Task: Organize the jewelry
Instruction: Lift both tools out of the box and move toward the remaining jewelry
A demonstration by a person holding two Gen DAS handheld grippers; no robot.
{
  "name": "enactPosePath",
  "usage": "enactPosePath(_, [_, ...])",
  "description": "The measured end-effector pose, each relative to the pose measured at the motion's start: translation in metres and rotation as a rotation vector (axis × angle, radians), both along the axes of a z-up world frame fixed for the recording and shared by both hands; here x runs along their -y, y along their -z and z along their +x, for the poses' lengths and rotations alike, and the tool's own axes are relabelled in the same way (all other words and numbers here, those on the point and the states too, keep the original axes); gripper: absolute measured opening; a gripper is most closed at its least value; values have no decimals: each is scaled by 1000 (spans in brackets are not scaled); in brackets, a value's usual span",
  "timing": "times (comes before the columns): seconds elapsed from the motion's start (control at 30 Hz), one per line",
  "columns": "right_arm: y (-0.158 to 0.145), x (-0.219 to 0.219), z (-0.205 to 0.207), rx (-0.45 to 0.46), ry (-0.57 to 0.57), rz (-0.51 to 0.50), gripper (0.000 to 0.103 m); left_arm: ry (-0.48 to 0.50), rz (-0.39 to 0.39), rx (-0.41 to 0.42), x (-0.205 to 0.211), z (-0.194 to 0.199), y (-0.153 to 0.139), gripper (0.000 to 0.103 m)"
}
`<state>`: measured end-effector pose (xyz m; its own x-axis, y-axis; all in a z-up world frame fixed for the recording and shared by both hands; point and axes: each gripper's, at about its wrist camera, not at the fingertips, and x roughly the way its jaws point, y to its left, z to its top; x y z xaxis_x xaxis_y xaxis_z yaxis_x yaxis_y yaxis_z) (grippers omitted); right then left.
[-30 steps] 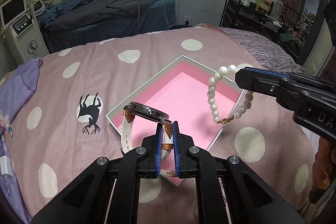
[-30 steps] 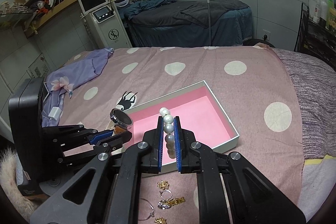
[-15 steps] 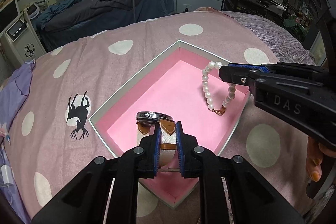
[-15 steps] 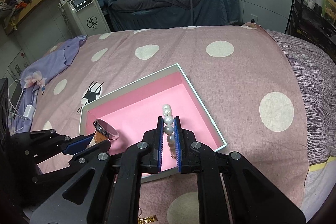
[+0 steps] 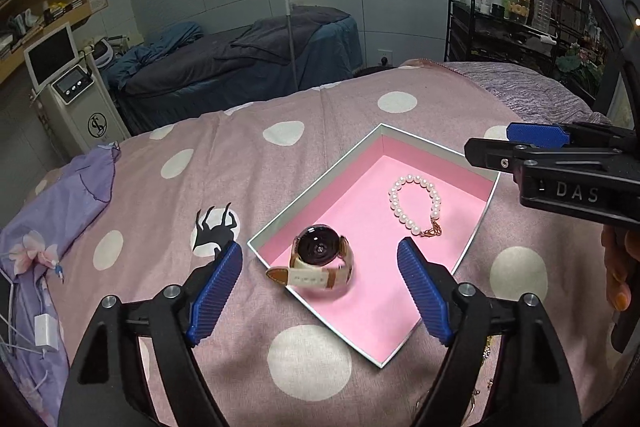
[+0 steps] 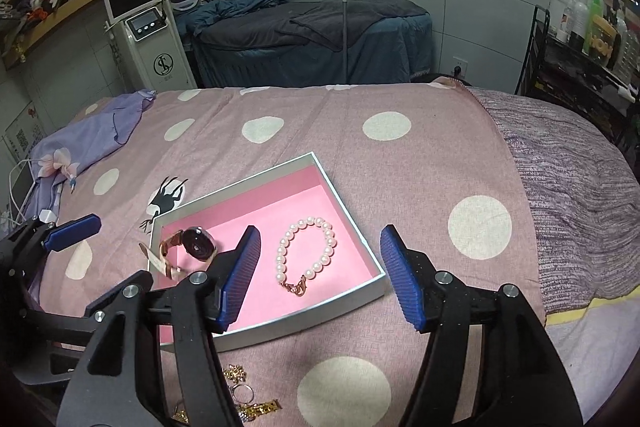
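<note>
Opening, both the left tool (image 5: pixel 320 287) and right tool (image 6: pixel 320 269) stand empty; watch (image 5: pixel 320 259) and pearl bracelet (image 6: pixel 306 255) lie inside the pink box (image 6: pixel 340 297) on the bed, so lift straight clear to avoid snagging the strap.

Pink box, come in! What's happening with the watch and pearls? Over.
Both hand-held grippers, left and right, opening, nothing between pads. Watch and pearl bracelet lying in pink box, apart. More jewelry outside box.
</note>
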<state>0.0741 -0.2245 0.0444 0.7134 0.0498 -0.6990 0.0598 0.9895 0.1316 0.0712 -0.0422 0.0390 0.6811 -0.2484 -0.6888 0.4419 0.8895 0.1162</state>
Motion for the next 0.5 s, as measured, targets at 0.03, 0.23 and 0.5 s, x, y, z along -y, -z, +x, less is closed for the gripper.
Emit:
enactPosePath(0.03, [1, 3, -4, -8, 6, 21, 64, -4, -12, -5, -5, -4, -1, 83])
enactPosePath(0.23, [15, 1, -33, -54, -18, 30, 67, 16, -41, -32, -21, -31, 1, 90])
enactPosePath(0.5, [30, -3, -69, -97, -51, 15, 70, 32, -45, -69, -23, -57, 11, 92])
